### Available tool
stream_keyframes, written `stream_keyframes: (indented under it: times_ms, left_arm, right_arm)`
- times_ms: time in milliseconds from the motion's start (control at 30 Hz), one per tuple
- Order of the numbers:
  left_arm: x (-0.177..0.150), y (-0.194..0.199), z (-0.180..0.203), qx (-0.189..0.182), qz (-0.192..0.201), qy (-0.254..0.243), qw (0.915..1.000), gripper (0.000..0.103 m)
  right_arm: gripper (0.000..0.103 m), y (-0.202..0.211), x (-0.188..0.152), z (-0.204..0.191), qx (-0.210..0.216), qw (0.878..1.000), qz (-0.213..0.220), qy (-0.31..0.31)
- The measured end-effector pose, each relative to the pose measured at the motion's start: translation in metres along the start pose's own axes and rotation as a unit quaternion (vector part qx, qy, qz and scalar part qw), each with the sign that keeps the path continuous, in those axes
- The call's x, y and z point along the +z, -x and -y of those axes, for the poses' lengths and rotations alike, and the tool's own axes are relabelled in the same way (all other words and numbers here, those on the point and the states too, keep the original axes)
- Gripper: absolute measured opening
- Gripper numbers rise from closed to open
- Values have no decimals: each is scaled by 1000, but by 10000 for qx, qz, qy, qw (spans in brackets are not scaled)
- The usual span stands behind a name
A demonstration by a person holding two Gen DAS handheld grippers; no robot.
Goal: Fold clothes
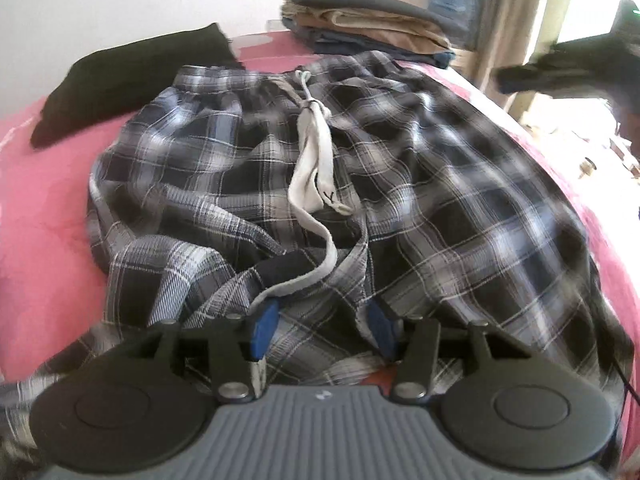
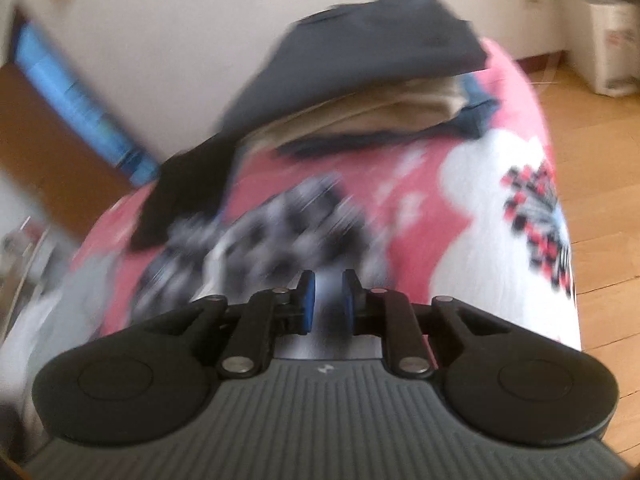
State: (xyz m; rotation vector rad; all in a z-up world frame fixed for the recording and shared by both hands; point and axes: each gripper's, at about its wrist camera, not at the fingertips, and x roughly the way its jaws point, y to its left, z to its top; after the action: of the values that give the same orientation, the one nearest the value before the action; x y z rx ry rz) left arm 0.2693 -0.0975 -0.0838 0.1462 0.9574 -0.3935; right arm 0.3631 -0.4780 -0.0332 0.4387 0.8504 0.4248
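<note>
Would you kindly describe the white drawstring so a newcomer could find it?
On the pink bedspread lies a crumpled grey-and-black plaid pair of pyjama trousers. The flat white drawstring hangs knotted from its waistband, the only plain white strip among checks.

A pink bedspread [image 1: 44, 216] meets a wooden floor [image 2: 600, 184] alongside.

Home bedroom: pink patterned bedspread [image 2: 460, 208] covering a bed, folded clothes stack [image 1: 360, 28] sitting on it, wooden floor [image 2: 592, 160] showing, curtain [image 1: 508, 20] hanging.

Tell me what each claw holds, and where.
Left claw is open over the plaid pants, gripping nothing. Right claw looks empty, though blurred.
</note>
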Motion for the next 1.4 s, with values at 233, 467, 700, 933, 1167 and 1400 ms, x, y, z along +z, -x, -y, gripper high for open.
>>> stream_keyframes:
  times_ms: [233,467,700,933,1167,1400]
  left_arm:
    - [-1,3,-15,-357,-11,172,9992,54]
    - [-15,36,-32,-947,186,300,9949,77]
    - [-43,89,-25,-1569,588,476,9847,90]
    - [-68,143,15,-2197,695,-60,9731,100]
    - [-121,159,29,-1822,523,-534,9804,103]
    - [-157,248,4,-1295,759,-224,9884,103]
  right_arm:
    - [21,18,-104,-32,-1171,9808,-1275,893]
    - [31,122,-164,-93,-2170,9684,956,-773]
    - [32,177,-247,-158,-4027,9025,1176,-981]
    - [58,231,-267,-224,-4123,8961,1391,-871]
    - [58,176,-356,-178,-3090,9295,1429,-1420]
    - [79,173,-367,-175,-2385,9581,1278,-938]
